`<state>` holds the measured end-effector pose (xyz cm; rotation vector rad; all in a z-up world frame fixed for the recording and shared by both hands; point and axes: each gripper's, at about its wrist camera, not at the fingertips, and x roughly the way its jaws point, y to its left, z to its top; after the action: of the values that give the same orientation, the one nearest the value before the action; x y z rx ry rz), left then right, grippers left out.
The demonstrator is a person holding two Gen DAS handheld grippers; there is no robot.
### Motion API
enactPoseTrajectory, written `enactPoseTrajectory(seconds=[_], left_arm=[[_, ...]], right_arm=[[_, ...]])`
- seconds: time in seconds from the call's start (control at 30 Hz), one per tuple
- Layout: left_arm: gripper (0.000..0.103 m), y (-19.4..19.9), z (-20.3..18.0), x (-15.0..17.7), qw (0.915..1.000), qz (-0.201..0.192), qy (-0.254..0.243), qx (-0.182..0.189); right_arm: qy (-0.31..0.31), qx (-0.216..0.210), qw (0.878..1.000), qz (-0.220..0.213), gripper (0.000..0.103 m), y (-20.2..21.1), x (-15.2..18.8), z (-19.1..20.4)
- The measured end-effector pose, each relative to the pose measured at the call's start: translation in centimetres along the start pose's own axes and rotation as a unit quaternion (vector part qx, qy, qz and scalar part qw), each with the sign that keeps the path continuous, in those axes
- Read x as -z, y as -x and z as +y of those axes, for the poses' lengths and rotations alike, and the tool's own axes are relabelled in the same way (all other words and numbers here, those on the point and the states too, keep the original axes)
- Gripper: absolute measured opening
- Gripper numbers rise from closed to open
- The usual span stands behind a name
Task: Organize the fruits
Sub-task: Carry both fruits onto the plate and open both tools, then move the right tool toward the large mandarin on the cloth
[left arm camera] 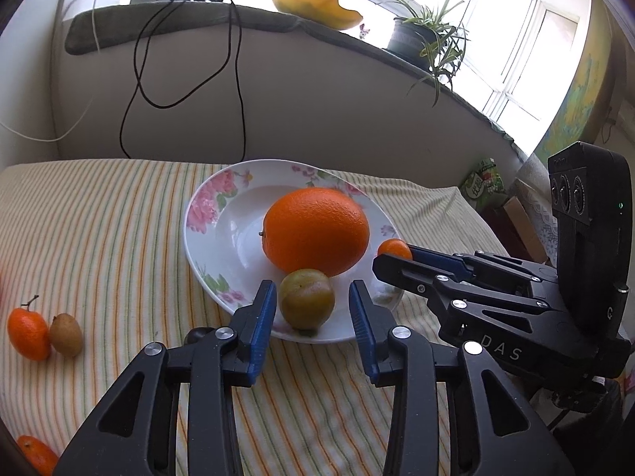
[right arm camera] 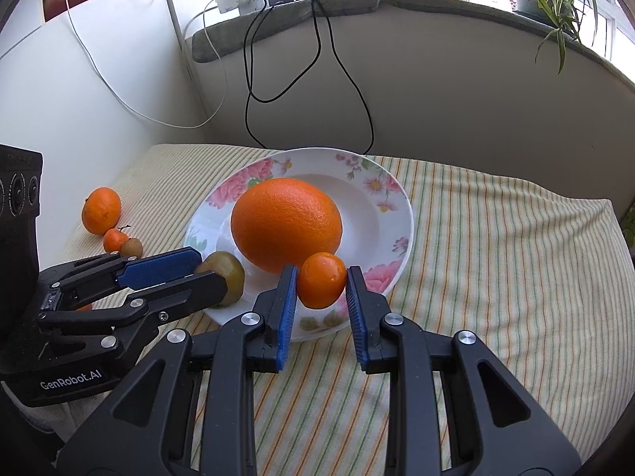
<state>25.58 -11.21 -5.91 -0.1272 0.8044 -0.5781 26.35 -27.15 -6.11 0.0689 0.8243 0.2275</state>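
Green plum (left arm camera: 306,298) between left tongs (left arm camera: 313,309), small tangerine (right arm camera: 322,280) between right tongs (right arm camera: 322,293).

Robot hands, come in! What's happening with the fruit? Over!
Left gripper open around the green plum on the plate. Right gripper holds a small tangerine over the rim. Big orange already plated. Nothing blocking.

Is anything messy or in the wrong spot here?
Nothing is spilled or broken. Some fruit is not yet on the plate: a tangerine, a smaller tangerine and a brownish fruit lie together on the striped cloth.
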Motion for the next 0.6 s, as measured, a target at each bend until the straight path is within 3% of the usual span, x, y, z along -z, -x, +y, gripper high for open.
enactPoseTrajectory(seconds=[0.07, 0.13, 0.2, 0.3, 0.43, 0.6], left_arm=[[0.044, 0.3, 0.0, -0.1, 1.0000, -0.005, -0.001, -0.002], [0.044, 0.5, 0.0, -0.2, 1.0000, -0.008, 0.000, -0.002], [0.044, 0.9, 0.0, -0.2, 0.9999, -0.011, -0.002, -0.004], [0.044, 1.5, 0.2, -0.2, 0.9998, -0.017, 0.002, -0.004], [0.044, 2.6, 0.3, 0.0, 0.9997, -0.024, 0.004, -0.005], [0.044, 4.2, 0.3, 0.1, 0.9992, -0.038, 0.003, -0.009]], right_arm=[[0.000, 0.005, 1.000, -0.001, 0.028, 0.1, 0.0, 0.0], [-0.001, 0.011, 1.000, -0.006, 0.047, 0.4, -0.1, -0.1], [-0.003, 0.013, 1.000, -0.015, 0.055, 0.9, -0.1, -0.2], [-0.005, 0.017, 1.000, -0.022, 0.057, 1.5, -0.3, -0.2], [-0.007, 0.021, 0.999, -0.031, 0.069, 2.3, -0.4, 0.1], [0.005, 0.021, 0.999, -0.034, 0.070, 3.2, -0.5, 1.4]])
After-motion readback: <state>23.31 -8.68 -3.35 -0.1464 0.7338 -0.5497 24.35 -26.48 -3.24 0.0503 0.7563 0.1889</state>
